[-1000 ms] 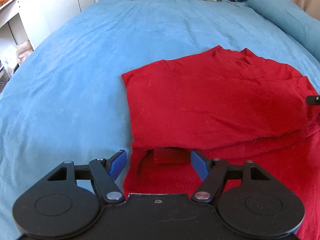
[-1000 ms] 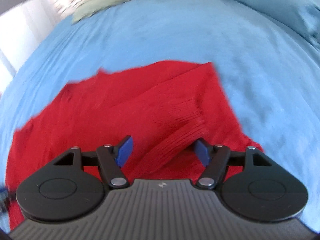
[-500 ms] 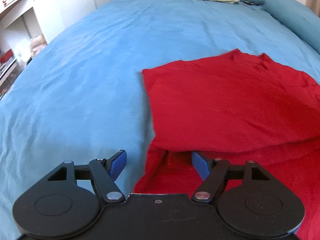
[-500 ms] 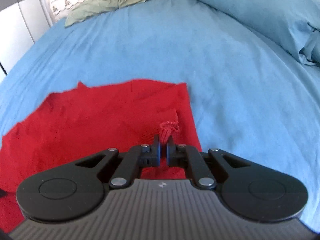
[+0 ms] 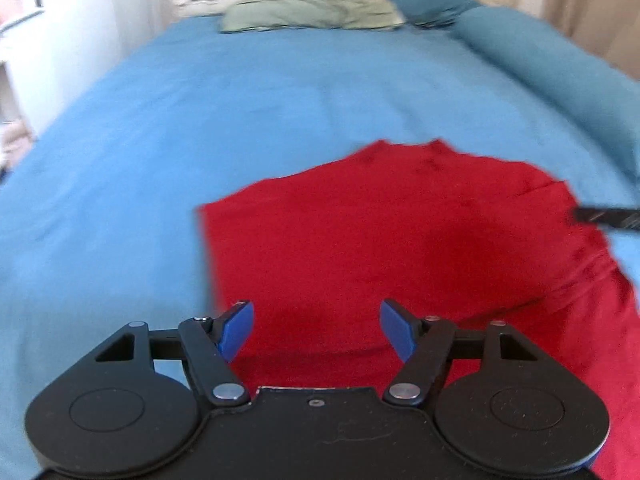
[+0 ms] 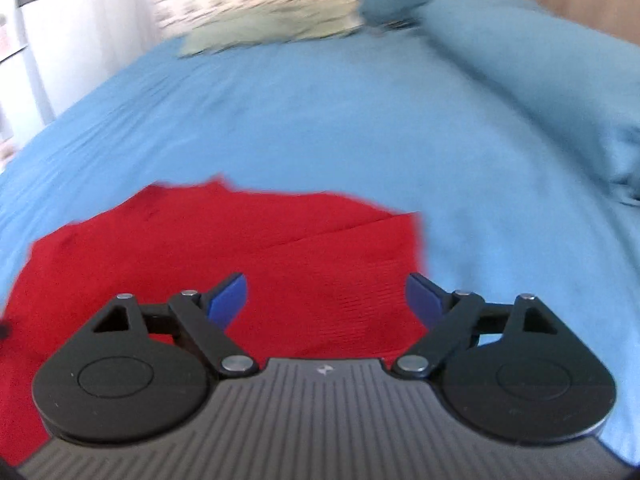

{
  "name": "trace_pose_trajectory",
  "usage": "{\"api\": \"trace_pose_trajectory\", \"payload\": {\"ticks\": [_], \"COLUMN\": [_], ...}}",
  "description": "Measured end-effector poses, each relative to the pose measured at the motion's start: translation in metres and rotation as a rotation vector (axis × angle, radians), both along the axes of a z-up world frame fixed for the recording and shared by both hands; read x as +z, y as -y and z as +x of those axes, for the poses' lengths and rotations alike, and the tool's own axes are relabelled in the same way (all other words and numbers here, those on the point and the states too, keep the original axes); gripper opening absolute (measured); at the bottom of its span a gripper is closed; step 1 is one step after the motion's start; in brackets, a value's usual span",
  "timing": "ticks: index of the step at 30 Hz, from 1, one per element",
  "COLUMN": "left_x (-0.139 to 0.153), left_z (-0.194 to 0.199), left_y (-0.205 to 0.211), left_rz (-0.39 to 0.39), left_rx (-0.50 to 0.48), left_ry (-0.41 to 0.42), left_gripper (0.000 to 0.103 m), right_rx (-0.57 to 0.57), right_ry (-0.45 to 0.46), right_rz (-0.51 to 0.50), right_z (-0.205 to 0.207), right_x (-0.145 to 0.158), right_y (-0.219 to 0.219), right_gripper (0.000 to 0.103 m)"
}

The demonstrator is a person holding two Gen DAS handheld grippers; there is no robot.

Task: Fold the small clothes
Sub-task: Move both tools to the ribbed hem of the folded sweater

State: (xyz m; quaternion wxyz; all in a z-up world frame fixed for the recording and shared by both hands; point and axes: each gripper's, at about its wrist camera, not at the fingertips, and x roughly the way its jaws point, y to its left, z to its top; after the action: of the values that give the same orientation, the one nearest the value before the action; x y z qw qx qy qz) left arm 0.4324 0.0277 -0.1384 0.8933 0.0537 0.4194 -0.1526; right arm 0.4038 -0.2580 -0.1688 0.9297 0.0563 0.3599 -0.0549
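On the blue bedspread (image 5: 200,120), red garment (image 5: 380,232) lies crosswise; both grippers' jaws spread, empty.

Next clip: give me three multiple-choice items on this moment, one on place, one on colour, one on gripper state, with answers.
1. Where does the garment lie?
A. on the bed
B. on a chair
C. on the floor

2. What colour is the garment?
A. green
B. red
C. white

3. How are the two grippers?
A. both open
B. both shut on cloth
C. only the left open

Answers:
1 A, the red garment is spread on the blue bedspread.
2 B, it is plainly red.
3 A, left gripper and right gripper show blue pads spread apart, holding nothing.
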Motion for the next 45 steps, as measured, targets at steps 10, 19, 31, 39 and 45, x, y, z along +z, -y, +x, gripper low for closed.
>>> {"api": "trace_pose_trajectory", "payload": {"ticks": [10,19,31,39,45], "left_x": [-0.038,0.049,0.049,-0.013,-0.028], "left_z": [0.008,-0.063,-0.187,-0.238,-0.251], "left_y": [-0.006,-0.042,-0.081,-0.089,-0.081], "left_rz": [-0.005,-0.002,-0.012,0.017,0.022], "left_rx": [0.071,0.069,0.091,0.139,0.139], "left_ry": [-0.068,0.077,-0.205,-0.422,-0.399], "left_gripper": [0.076,0.079,0.088,0.063,0.059], "right_rx": [-0.020,0.042,0.023,-0.059,-0.085], "right_ry": [-0.094,-0.006,-0.183,-0.408,-0.485], "right_rz": [-0.015,-0.045,0.005,0.034,0.089], "right_z": [-0.015,-0.070,-0.226,-0.285,-0.306], "right_x": [-0.042,0.041,0.077,0.007,-0.022], "right_y": [0.027,0.049,0.049,0.037,0.030], "right_gripper": [0.100,0.101,0.101,0.090,0.083]}}
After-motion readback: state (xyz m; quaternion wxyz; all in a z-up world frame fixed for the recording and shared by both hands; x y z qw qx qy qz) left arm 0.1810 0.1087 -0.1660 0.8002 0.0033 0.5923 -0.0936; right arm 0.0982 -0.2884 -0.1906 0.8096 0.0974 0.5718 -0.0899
